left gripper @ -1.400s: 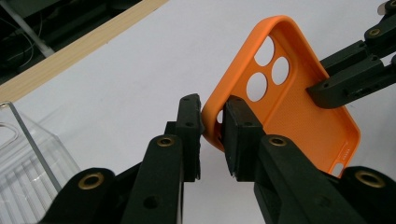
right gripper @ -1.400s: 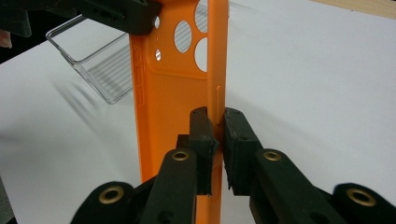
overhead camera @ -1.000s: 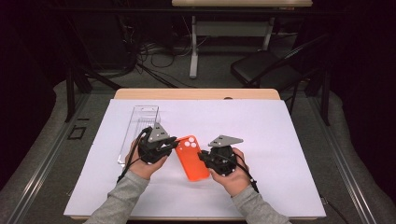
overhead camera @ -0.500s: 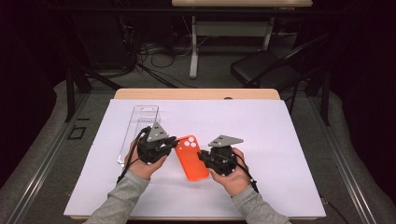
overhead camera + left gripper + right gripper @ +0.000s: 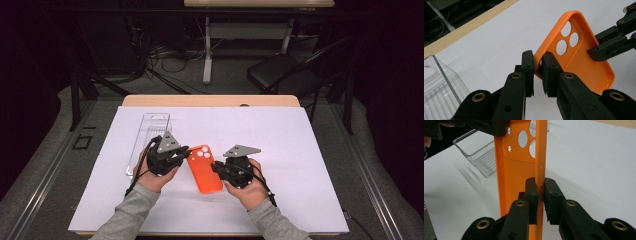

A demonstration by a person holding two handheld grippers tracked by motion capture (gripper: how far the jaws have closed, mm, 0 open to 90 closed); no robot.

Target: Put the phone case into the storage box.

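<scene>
White sheet (image 5: pixel 300 150): orange case (image 5: pixel 205 170) unmoved; both tongs still clamped.

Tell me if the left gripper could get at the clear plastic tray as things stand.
Probably not yet: the left gripper is shut on the orange phone case. The clear plastic tray lies just beside it with nothing between, so after letting go it looks reachable.

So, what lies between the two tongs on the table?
The orange phone case lies between the left tongs and the right tongs, each gripping one edge, as the high view shows.
</scene>
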